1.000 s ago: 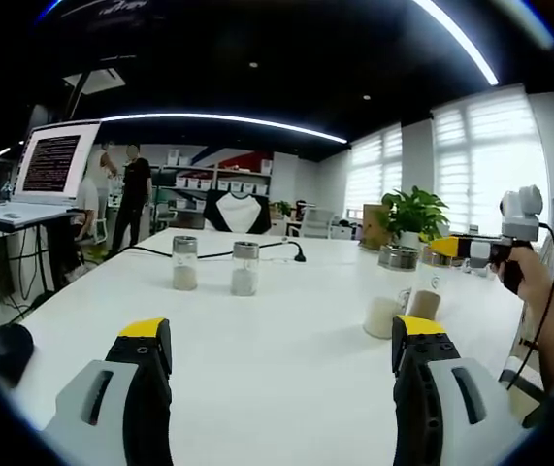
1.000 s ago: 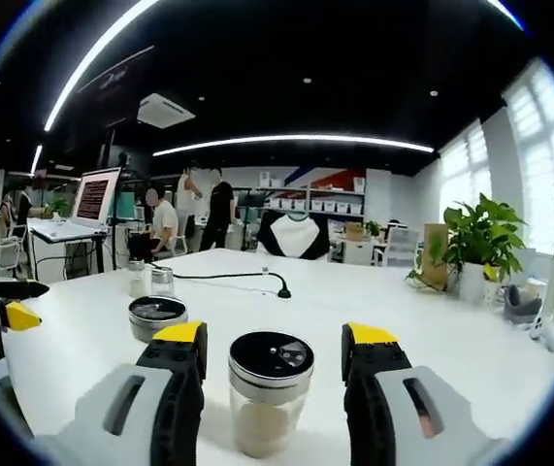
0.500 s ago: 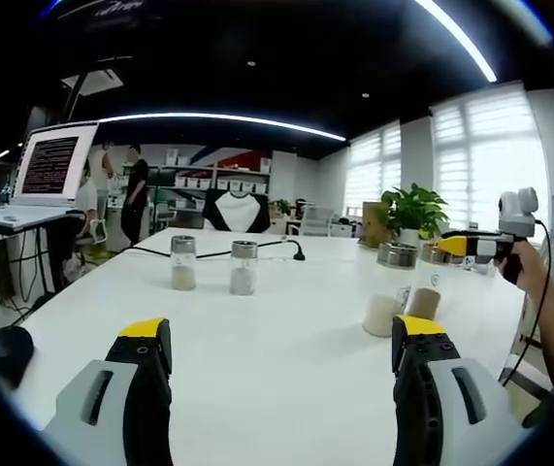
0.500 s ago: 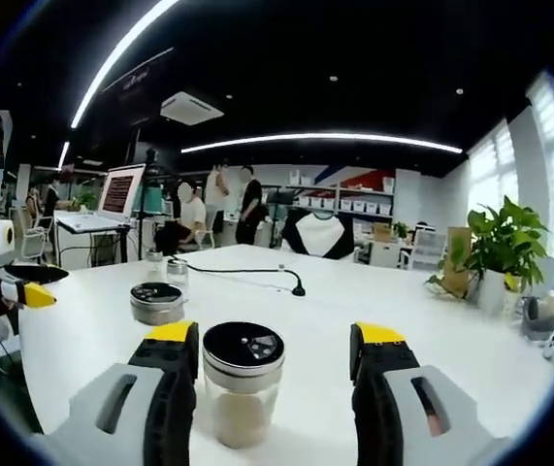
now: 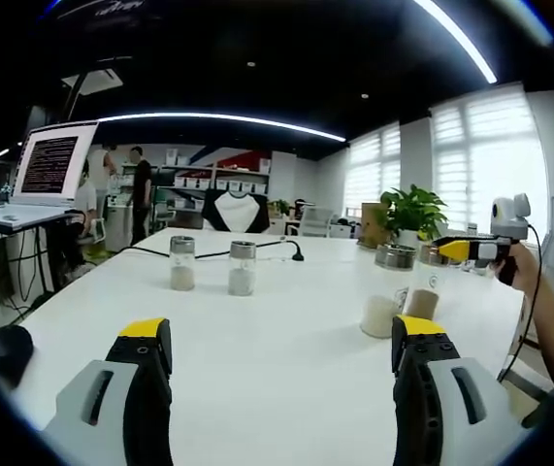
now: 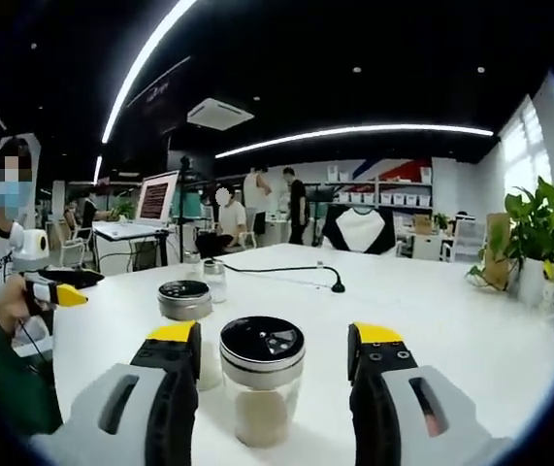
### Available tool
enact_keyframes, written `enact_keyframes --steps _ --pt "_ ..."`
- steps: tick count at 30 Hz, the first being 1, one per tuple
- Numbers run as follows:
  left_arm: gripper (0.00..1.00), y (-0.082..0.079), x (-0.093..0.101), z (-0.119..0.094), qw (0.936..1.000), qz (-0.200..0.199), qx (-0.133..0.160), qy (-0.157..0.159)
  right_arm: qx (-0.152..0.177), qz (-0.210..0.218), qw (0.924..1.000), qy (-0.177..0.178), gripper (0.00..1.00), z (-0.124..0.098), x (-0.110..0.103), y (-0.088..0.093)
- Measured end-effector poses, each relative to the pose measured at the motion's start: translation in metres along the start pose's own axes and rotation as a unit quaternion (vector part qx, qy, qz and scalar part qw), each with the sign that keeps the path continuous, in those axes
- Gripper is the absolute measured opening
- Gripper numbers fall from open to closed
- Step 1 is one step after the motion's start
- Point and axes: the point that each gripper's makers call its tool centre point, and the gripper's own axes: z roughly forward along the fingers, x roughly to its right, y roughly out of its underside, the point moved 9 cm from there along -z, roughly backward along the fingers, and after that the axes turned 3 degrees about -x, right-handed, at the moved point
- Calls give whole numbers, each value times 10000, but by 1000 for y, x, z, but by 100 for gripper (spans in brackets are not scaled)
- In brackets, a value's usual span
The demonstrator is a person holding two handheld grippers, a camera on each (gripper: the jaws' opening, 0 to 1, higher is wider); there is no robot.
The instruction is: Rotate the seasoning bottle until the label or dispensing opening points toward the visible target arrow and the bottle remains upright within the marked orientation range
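A clear seasoning bottle (image 6: pixel 262 383) with a black lid and pale powder stands upright between the jaws of my right gripper (image 6: pixel 277 338). The jaws are open, with a gap on each side of the bottle. A second bottle with a metal lid (image 6: pixel 185 300) stands just behind it to the left. In the left gripper view these two bottles (image 5: pixel 400 289) stand at the right, and the right gripper (image 5: pixel 471 249) hovers by them in a hand. My left gripper (image 5: pixel 281 340) is open over the bare white table (image 5: pixel 277 330). Two more small bottles (image 5: pixel 211 264) stand farther back.
A black cable with a plug (image 5: pixel 296 254) lies across the far table. A laptop on a stand (image 5: pixel 55 163) is at the left and a potted plant (image 5: pixel 412 210) at the right. A dark object (image 5: pixel 5 349) sits at the table's left edge. People stand in the background.
The right gripper view has swung so the room slides right, while the bottle stays between its jaws. The left gripper view is nearly unchanged. The right gripper in it shifted slightly.
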Motion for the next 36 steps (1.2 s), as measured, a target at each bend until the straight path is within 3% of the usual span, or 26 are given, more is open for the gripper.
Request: enact_keyframes --steps 14,20,22,36 --pt "99 0 1 1 10000 32 -21 18 -79 261 9984 -491 53 17 1 13" --pt "99 1 5 0 10000 13 -34 17 41 250 9970 -732 41 19 -2 12" --pt "99 1 4 0 10000 13 -30 15 69 94 9972 -733 40 19 -4 11" --pt "99 1 3 -1 10000 4 -35 -6 152 81 9971 -737 39 18 -2 12"
